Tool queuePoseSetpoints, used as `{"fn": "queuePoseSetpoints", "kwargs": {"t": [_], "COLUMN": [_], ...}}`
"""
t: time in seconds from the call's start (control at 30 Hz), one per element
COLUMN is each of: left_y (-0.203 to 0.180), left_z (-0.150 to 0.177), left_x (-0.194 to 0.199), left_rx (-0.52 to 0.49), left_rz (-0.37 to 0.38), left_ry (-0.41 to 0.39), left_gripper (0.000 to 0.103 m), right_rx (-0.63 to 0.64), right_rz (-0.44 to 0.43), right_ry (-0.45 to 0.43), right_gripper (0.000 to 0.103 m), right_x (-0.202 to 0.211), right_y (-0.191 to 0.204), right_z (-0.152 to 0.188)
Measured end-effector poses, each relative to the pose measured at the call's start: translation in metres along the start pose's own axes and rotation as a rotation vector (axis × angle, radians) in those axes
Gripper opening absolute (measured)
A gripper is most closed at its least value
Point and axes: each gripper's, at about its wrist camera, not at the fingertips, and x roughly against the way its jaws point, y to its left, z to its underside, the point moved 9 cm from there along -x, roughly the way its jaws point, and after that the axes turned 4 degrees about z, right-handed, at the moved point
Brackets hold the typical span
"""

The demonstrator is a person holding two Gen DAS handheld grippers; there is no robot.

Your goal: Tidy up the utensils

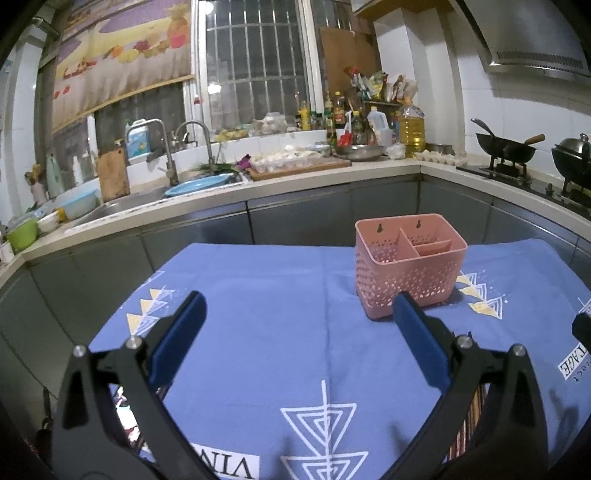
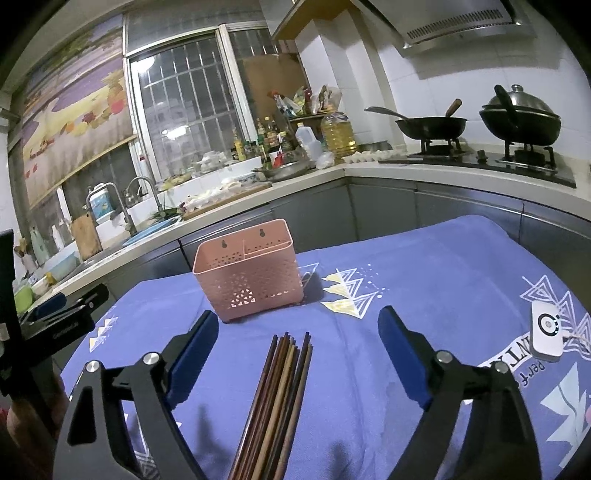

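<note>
A bundle of wooden chopsticks [image 2: 275,398] lies flat on a blue patterned tablecloth [image 2: 424,266], tips directed toward a pink perforated utensil caddy [image 2: 248,275] that stands upright farther back on the same cloth, apart from the bundle. The caddy interior is divided into one large and two smaller compartments; no utensil is visible in any of them. The right gripper [image 2: 297,334] is positioned above the chopsticks with its blue-padded jaws spread wide, one on each side of the bundle, touching nothing. The left gripper [image 1: 299,314] also has its jaws spread wide and holds nothing; it points at bare cloth, with the caddy just beyond its right finger. A small white device [image 2: 547,334] with a round black mark rests on the cloth at the right edge. Beyond the table, grey cabinet fronts carry an L-shaped countertop [image 1: 295,184]. On it: a sink with two faucets [image 1: 192,129], a wooden cutting board [image 1: 299,170], egg trays, a cooking-oil jug [image 2: 338,134] and assorted bottles. A gas hob holds an open wok [image 2: 430,127] and a lidded wok [image 2: 521,118] beneath a range hood [image 2: 454,22]. A barred window [image 1: 255,59] is set behind the sink.
</note>
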Motion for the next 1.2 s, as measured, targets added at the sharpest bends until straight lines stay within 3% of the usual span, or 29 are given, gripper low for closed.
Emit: {"fn": "queuePoseSetpoints", "kwargs": {"t": [0.33, 0.77, 1.2], "left_y": [-0.006, -0.020, -0.021], "left_z": [-0.003, -0.005, 0.000], "left_x": [0.012, 0.025, 0.028], "left_rx": [-0.012, -0.087, -0.086], "left_rz": [0.028, 0.059, 0.081], "left_ry": [-0.086, -0.203, -0.209], "left_gripper": [0.097, 0.097, 0.097], "right_rx": [0.010, 0.023, 0.019], "right_rz": [0.009, 0.004, 0.003], "right_ry": [-0.039, -0.015, -0.009], "right_gripper": [0.081, 0.081, 0.081], "right_x": [0.008, 0.004, 0.002], "right_y": [0.002, 0.008, 0.010], "right_z": [-0.005, -0.002, 0.001]}}
